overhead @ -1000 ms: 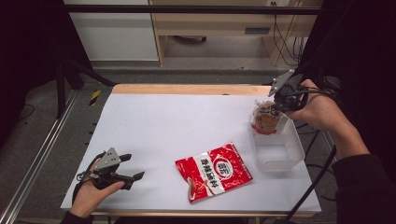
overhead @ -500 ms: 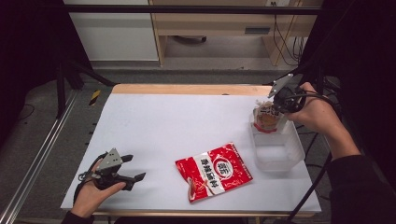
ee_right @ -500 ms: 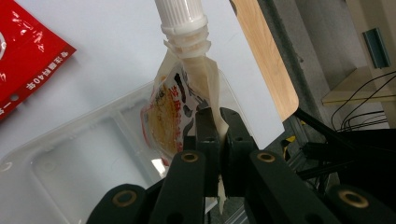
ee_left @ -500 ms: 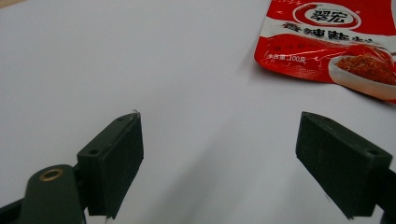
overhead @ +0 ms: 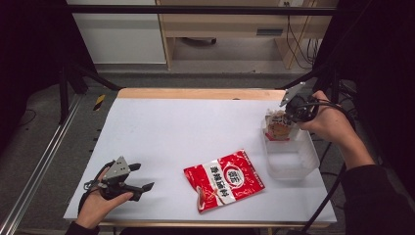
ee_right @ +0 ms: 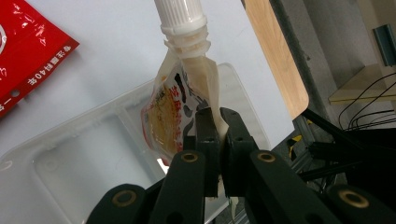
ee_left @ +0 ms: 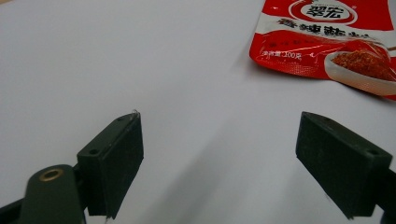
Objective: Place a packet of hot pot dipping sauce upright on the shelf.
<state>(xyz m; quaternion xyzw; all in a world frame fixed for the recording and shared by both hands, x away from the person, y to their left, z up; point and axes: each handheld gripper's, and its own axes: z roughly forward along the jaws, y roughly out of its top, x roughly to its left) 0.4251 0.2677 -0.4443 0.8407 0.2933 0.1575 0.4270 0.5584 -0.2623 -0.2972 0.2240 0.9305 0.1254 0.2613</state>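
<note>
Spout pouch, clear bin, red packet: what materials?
Spout pouch: looks like flexible printed film, creased, with a rigid white plastic spout. Clear bin: seemingly translucent moulded plastic, since the table shows through. Red packet: glossy plastic film, probably, with glare and wrinkles.

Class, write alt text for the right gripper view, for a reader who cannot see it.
The right gripper, its two black jaws shut, pinches a spouted pouch with a white screw cap, holding it over a clear plastic tray. A red packet lies on the white table beyond.
</note>
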